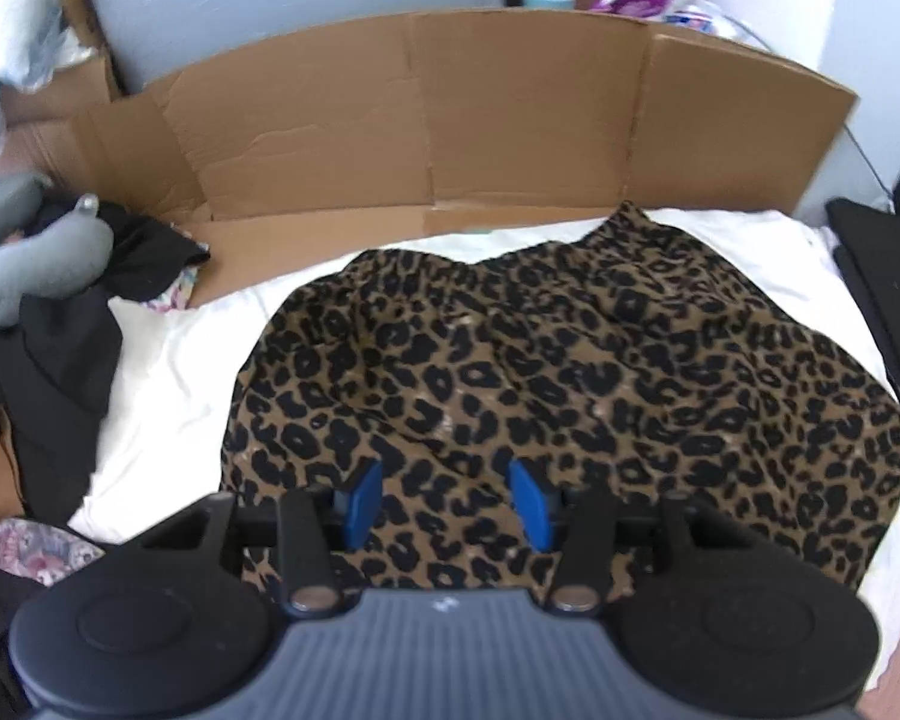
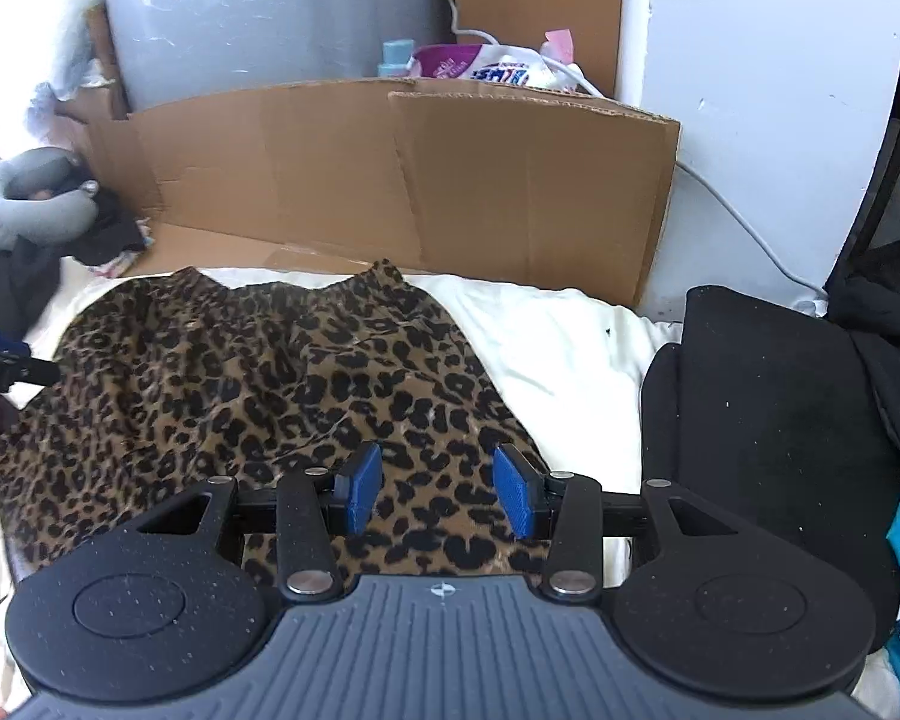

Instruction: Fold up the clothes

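- Nearest the lens in each wrist view, blue pads were seen spread apart above leopard cloth: the left hand-held gripper (image 1: 445, 501) and the right hand-held gripper (image 2: 437, 495) both stood with jaws parted and nothing pinched between them.
- Largest in the scene, the bed (image 2: 546, 336) with its white cover carried the work; bare white sheet was left to the right of the garment and in a narrower strip to its left.
- Along the far edge a flattened cardboard panel (image 1: 450, 120) stood as a wall, touching the bed, so little room was offered for pushing cloth away from the person.
- At the middle, the leopard-print garment (image 1: 570, 360) lay spread and rumpled on the sheet, its gathered far edge close to the cardboard.
- On the right a black folded pile (image 2: 768, 420) bounded the bed; on the left dark clothes (image 1: 66, 330) and a grey neck pillow (image 1: 36, 252) crowded that corner.
- The step in hand was judged to be a release between folds, or a regrasp not yet made.
- Next, the near hem would probably have to be pinched at two points and carried towards the far edge, short of the cardboard.
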